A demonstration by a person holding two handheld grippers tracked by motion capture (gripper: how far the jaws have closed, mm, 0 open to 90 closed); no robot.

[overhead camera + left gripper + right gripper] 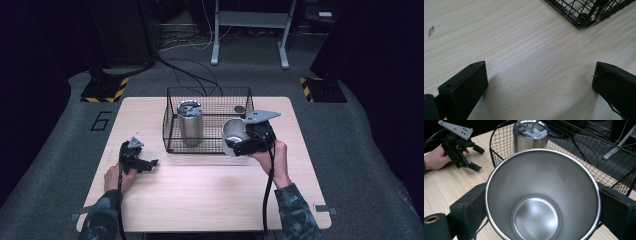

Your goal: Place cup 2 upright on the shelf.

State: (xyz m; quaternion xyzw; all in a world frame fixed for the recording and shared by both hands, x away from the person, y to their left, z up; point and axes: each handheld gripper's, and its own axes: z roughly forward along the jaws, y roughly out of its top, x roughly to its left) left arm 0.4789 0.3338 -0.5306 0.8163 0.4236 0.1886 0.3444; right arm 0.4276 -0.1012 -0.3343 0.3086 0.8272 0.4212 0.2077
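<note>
High view: right gripper (239,145) clamps an open steel cup (233,134), tipped on its side at the wire basket's (169,131) front-right corner. Lidded tumbler (189,121) stands upright inside the basket. Left gripper (148,164) sits low on the table (210,195), jaws apart.

Left gripper view: jaws spread wide over bare wood, basket corner at top right.

Right gripper view: jaws pinch the cup's sides, mouth toward camera; tumbler behind it.

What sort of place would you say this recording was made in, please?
Probably a lab or recording room: a lone wooden table on grey carpet, striped hazard tape on stand bases, loose cables across the floor, dark surroundings.
</note>
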